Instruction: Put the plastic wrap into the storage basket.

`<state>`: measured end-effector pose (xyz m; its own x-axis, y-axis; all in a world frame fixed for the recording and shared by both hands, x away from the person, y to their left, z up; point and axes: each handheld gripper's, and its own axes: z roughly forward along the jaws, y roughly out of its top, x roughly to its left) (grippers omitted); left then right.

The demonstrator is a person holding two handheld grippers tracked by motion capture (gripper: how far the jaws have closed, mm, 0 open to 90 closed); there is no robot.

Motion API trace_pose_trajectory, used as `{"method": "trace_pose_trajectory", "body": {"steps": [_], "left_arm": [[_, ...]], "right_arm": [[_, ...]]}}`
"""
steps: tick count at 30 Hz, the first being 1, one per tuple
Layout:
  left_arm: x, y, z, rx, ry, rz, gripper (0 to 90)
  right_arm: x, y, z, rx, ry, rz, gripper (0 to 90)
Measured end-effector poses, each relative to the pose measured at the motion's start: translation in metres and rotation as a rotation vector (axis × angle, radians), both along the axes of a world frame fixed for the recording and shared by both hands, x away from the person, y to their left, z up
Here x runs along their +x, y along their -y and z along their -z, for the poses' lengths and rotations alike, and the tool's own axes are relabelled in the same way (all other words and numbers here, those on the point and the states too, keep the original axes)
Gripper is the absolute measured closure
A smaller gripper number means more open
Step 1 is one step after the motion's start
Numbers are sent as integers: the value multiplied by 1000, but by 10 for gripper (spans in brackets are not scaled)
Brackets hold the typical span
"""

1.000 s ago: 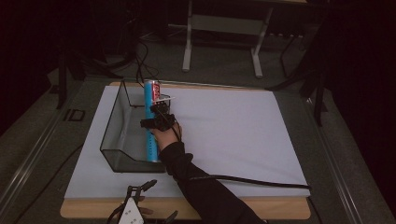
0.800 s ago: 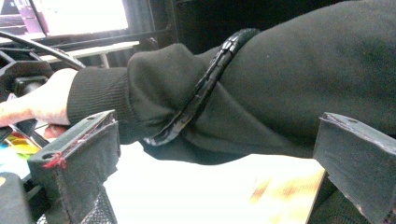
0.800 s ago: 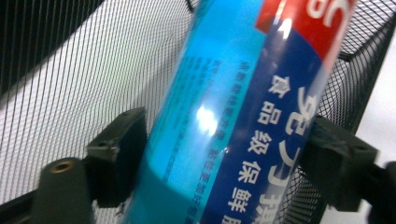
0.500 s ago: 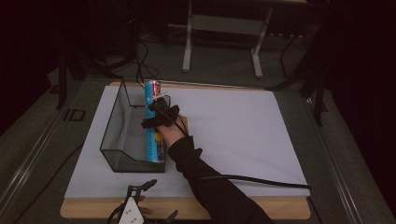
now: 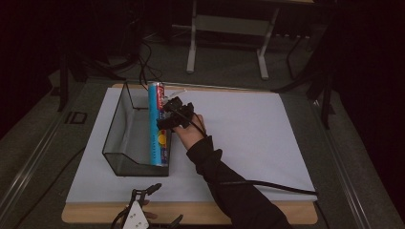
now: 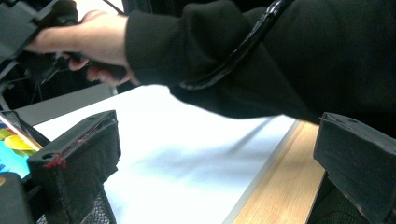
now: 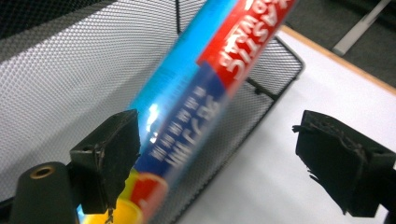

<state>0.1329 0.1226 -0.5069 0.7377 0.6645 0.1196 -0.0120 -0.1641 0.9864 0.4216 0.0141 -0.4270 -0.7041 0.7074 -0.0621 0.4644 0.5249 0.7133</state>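
Right now my right gripper (image 5: 168,114) has its jaws spread wide, empty, beside the blue plastic-wrap box (image 5: 157,125). That box lies along the right wall inside the black mesh basket (image 5: 125,143). Down at the table's near edge, my left gripper (image 5: 155,204) is wide apart too.

A blue, red and yellow wrap box (image 5: 157,125) lies in a black mesh basket (image 5: 119,143) on white paper (image 5: 258,138).

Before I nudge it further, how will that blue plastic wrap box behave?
The plastic wrap box looks long, stiff and probably light. It lies along the mesh basket's right wall, so a push may slide it. The right gripper stands open, not clamped.
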Motion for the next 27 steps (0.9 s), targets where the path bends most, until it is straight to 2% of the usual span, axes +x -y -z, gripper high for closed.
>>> {"method": "trace_pose_trajectory", "body": {"steps": [4, 7, 9, 11, 12, 18, 23, 25, 27], "left_arm": [[0, 0, 0, -2, -1, 0, 12], [1, 0, 0, 0, -4, 1, 12], [1, 0, 0, 2, -4, 1, 12], [1, 1, 0, 3, -5, 2, 12], [1, 1, 1, 3, -6, 3, 12], [2, 1, 1, 7, -11, 1, 12], [2, 2, 1, 11, -11, -1, 12], [2, 2, 1, 9, -12, 0, 12], [3, 3, 1, 11, -13, 0, 12]], "right_arm": [[-1, 14, -5, -17, 33, -7, 135], [1, 36, -11, -11, 54, 7, 136], [4, 51, -14, 29, 36, 15, 137], [4, 55, -15, 34, 36, 17, 137], [4, 66, -16, 24, 51, 29, 137], [4, 98, -19, 19, 73, 51, 137], [-3, 128, -21, 26, 136, 78, 140], [-3, 140, -21, 41, 118, 85, 140], [-4, 151, -21, 43, 126, 92, 141]]}}
